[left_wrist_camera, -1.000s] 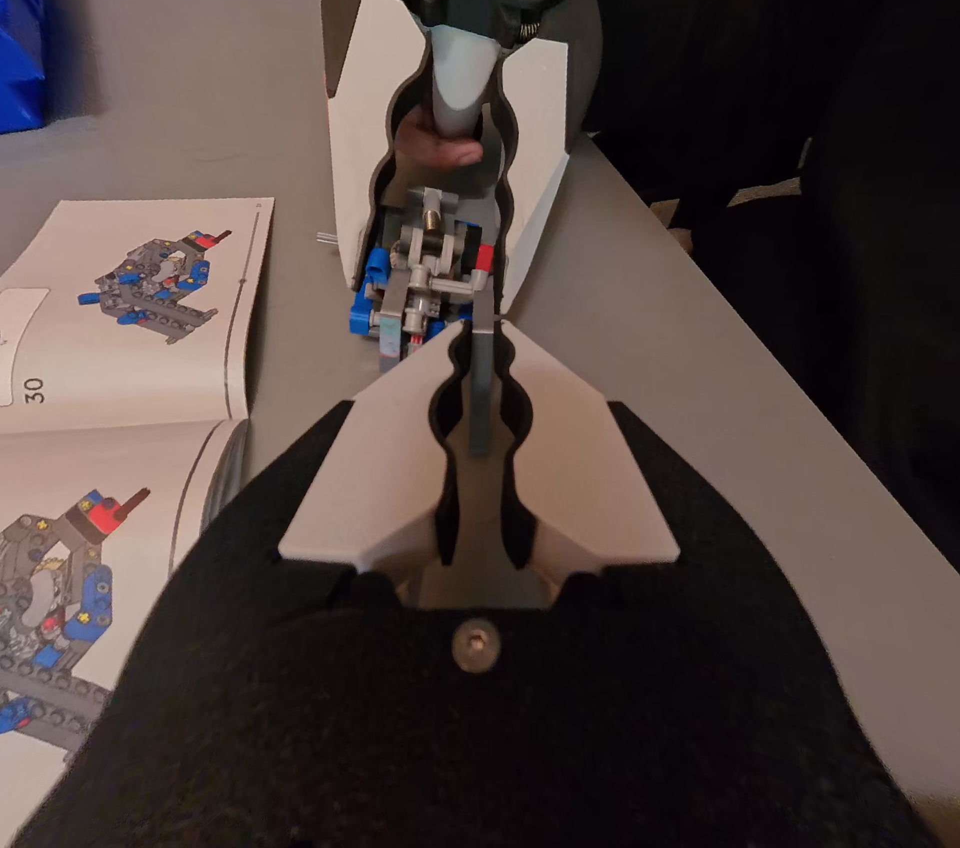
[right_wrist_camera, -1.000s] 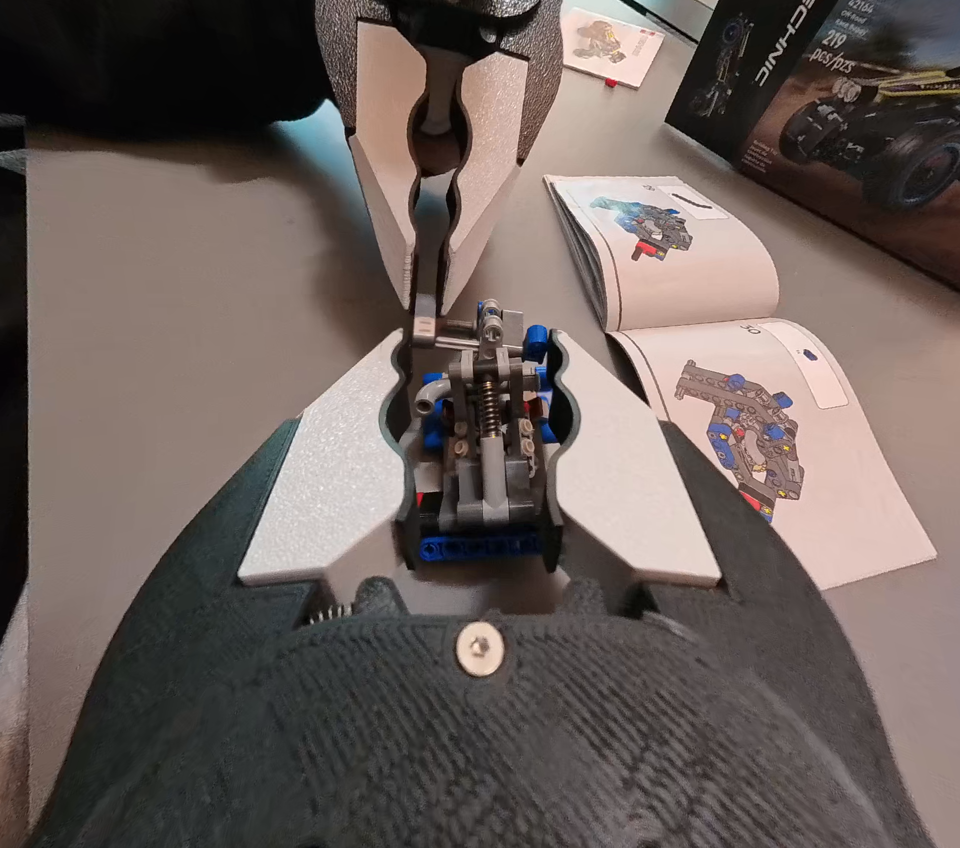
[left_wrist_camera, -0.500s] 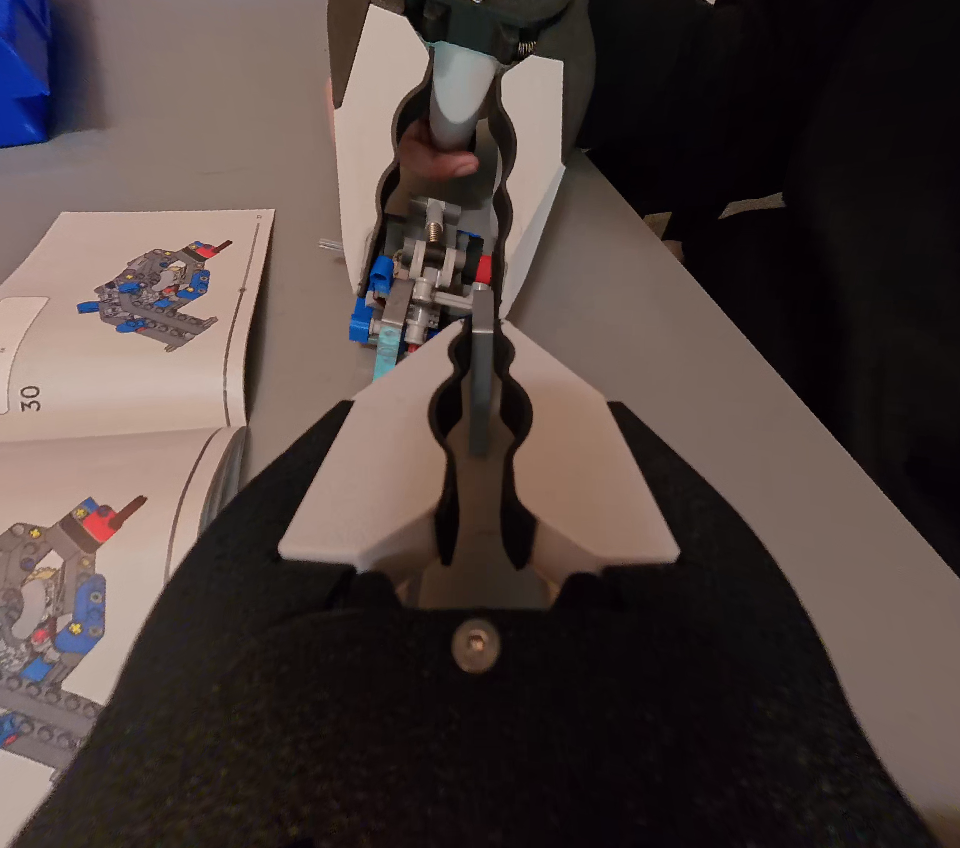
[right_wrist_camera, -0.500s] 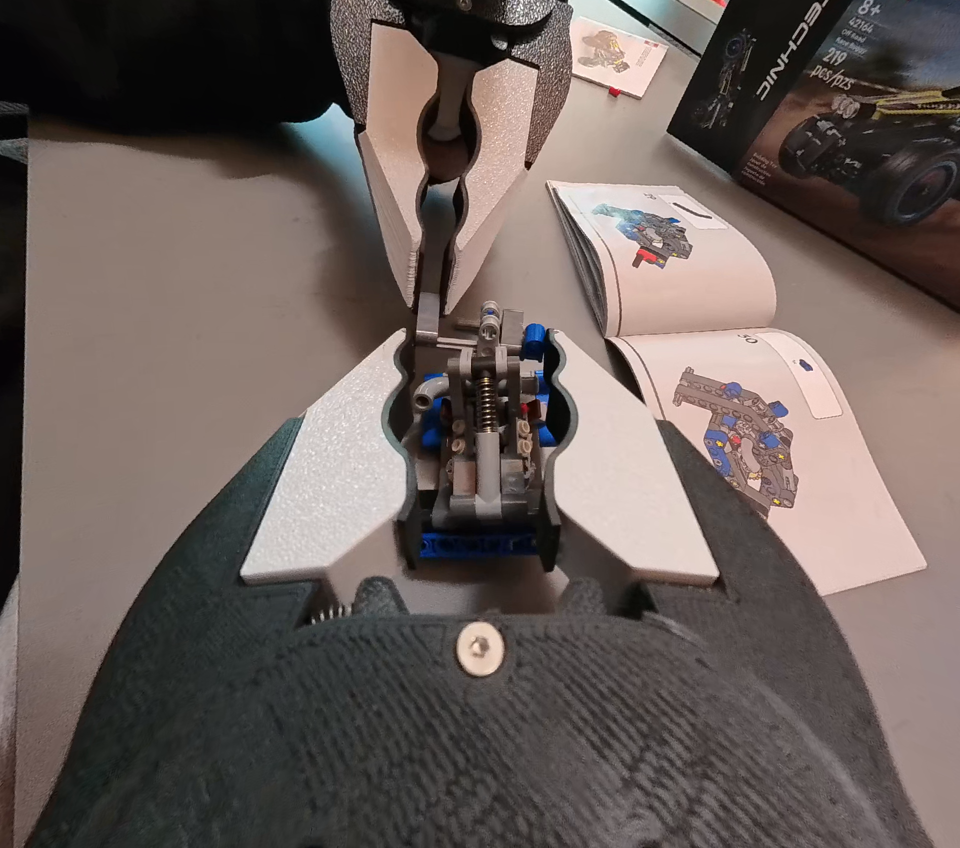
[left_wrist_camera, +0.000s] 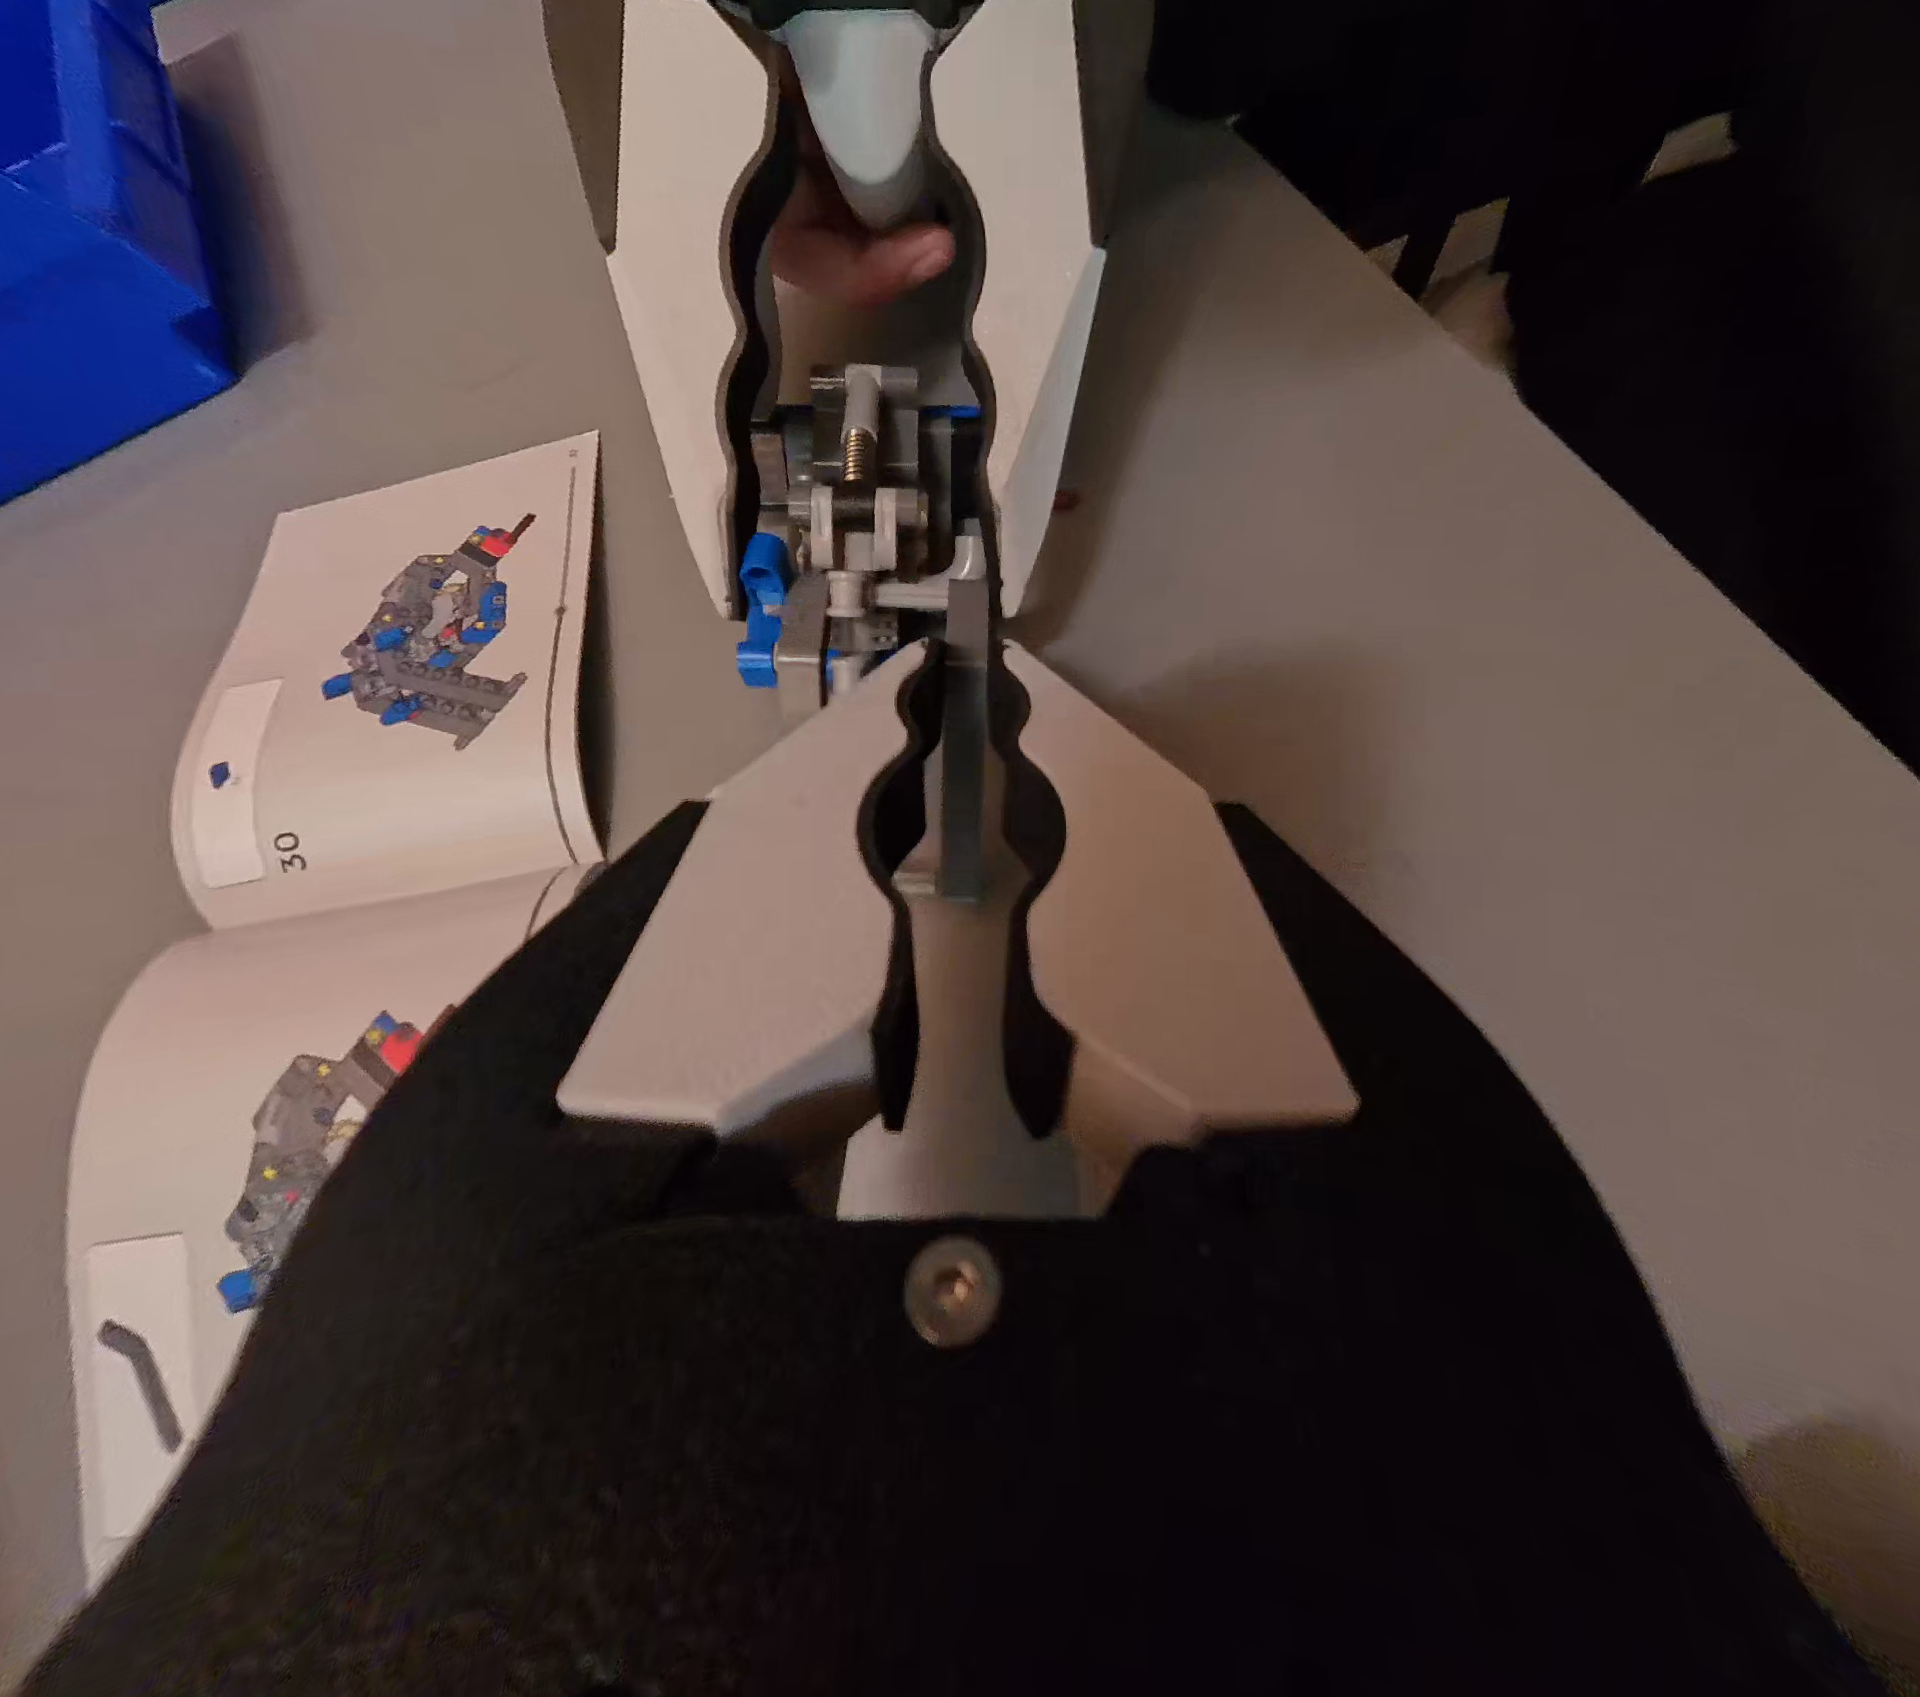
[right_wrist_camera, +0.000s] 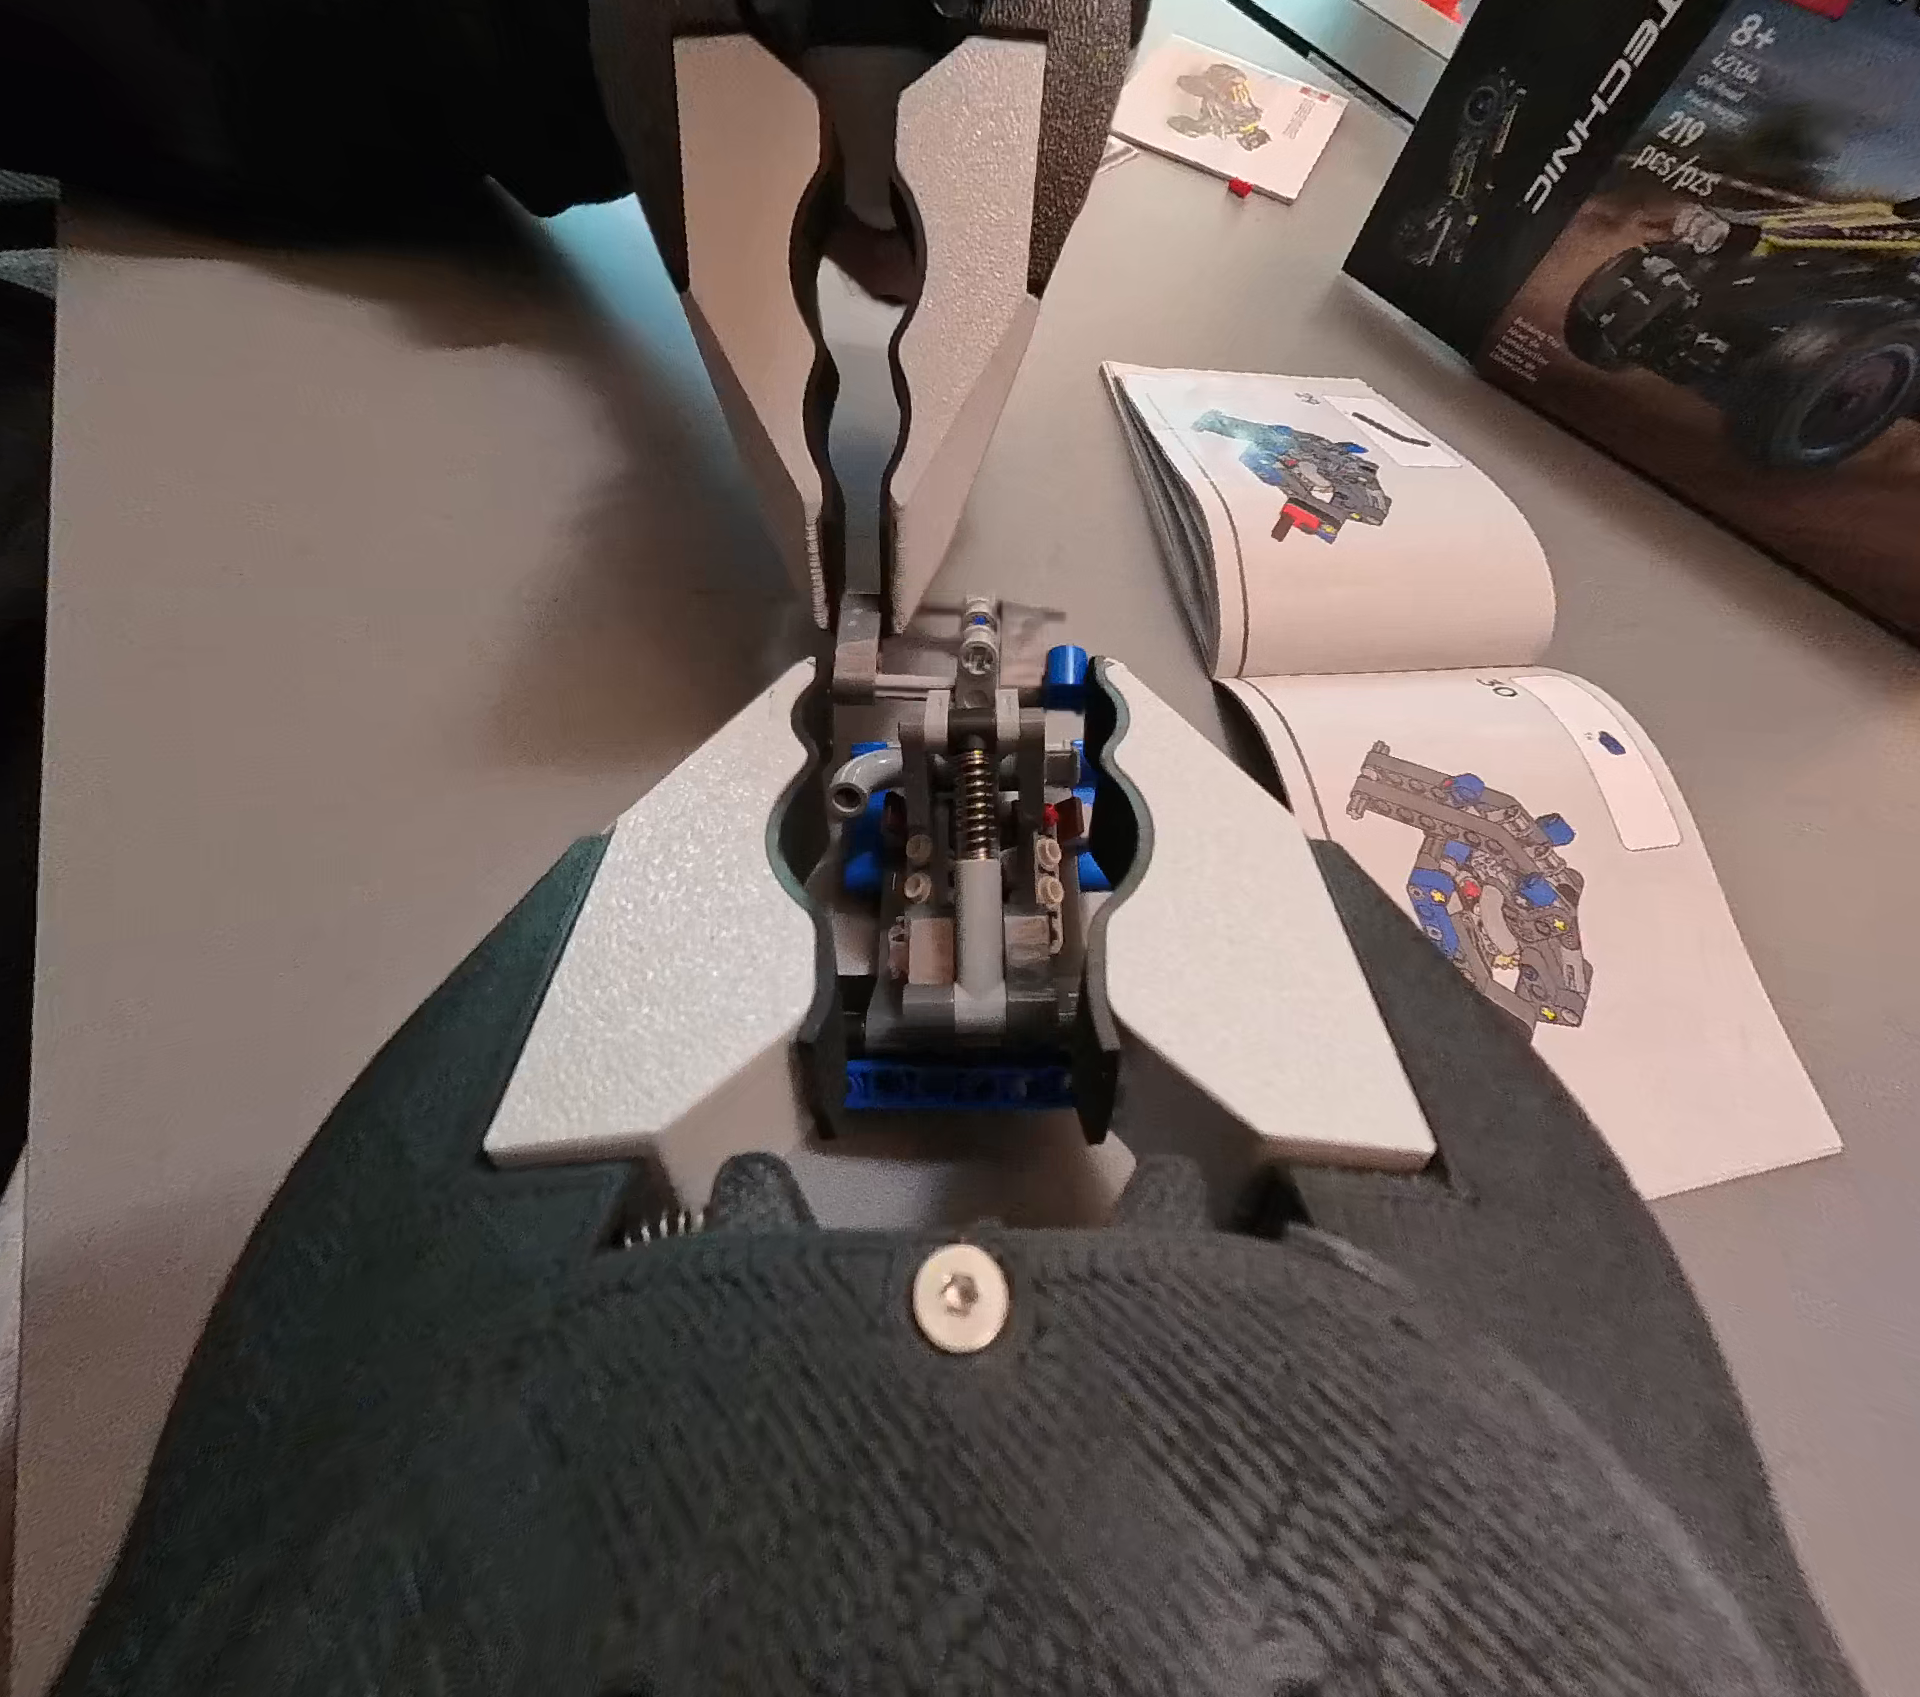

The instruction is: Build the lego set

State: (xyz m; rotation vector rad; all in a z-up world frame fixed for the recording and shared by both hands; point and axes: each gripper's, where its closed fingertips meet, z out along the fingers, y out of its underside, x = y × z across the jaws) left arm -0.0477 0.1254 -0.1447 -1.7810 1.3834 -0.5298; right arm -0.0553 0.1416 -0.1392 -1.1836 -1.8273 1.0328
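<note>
My right gripper (right_wrist_camera: 956,826) is shut on a grey and blue brick assembly (right_wrist_camera: 971,899) with a coil spring, holding it between both pads. It also shows in the left wrist view (left_wrist_camera: 852,525), held by the other gripper facing me. My left gripper (left_wrist_camera: 961,660) is shut on a thin dark grey beam (left_wrist_camera: 964,754), whose far end meets a light grey axle on the assembly's side. In the right wrist view the left gripper (right_wrist_camera: 857,598) comes from above, its tips clamped on that beam (right_wrist_camera: 854,645) at the assembly's far left corner.
An open instruction booklet (left_wrist_camera: 416,681) lies left of the grippers, and shows at the right in the right wrist view (right_wrist_camera: 1455,712). A toy set box (right_wrist_camera: 1683,172) stands at the far right. Blue bins (left_wrist_camera: 94,193) stand far left. The grey table's edge (left_wrist_camera: 1558,442) runs right. My two grippers' fingertips are within a few centimetres of each other.
Both grippers have closed in on each other and the views have shifted. The dark grey beam has moved up against the assembly's side axle. Both grasps stay as they were.
</note>
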